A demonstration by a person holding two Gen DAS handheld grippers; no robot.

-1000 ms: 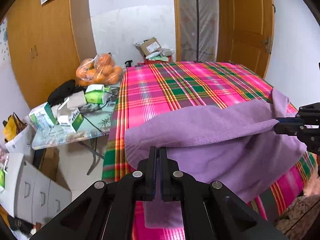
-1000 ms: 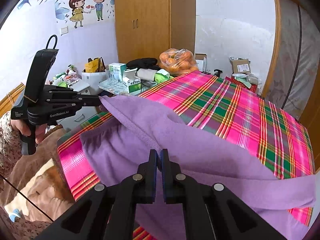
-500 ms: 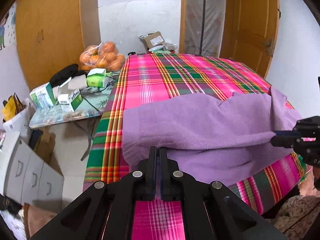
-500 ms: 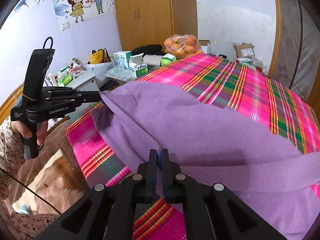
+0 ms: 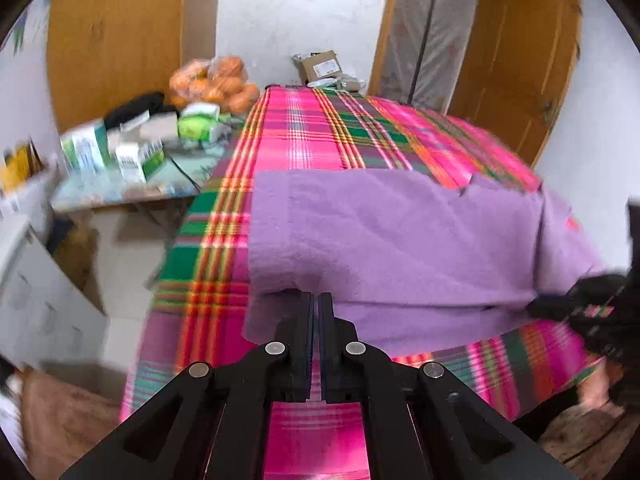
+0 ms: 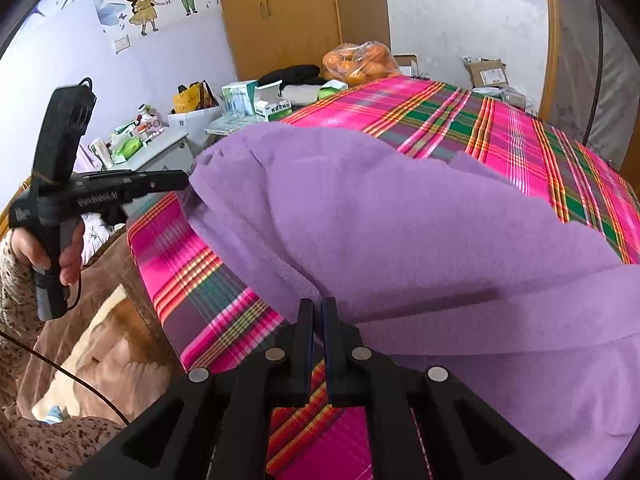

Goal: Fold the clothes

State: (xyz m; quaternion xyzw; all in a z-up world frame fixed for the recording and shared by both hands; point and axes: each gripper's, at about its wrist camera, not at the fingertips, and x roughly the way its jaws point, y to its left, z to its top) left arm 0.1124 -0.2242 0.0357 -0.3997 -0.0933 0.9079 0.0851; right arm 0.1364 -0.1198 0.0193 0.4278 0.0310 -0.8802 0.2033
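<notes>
While both grippers grip its near edge, the purple fleece garment (image 5: 392,240) lies across the near part of a table covered by a pink-green-orange plaid cloth (image 5: 320,136). Fabric: soft, napped, matte, thick enough to hold rounded folds. An upper layer is doubled over a lower one; the lower layer shows as a strip along the near side. Far edge of the upper layer runs roughly straight across the plaid, with a small notch toward the right. In the right wrist view the garment (image 6: 400,220) bulges in a broad hump, with a flat band crossing below it to the right.

Left gripper (image 5: 315,300): jaws pressed together, pinching the garment's near left corner, where the fold lifts into a small arch. In the right wrist view this gripper (image 6: 182,180) reaches in level from the left, tip at the fabric's corner, held by a hand (image 6: 48,248) in a speckled sleeve.

Right gripper (image 6: 314,308): jaws nearly together, nipping the fold's near edge. In the left wrist view it is a blurred black shape (image 5: 576,304) at the garment's right end.

Margins: bare plaid beyond the garment to the far end, and a strip on the left side. A cluttered side table (image 5: 120,192) with cartons and a bag of oranges (image 5: 212,84) stands just beside the left edge. Brown blanket (image 6: 112,352) below the near edge.
</notes>
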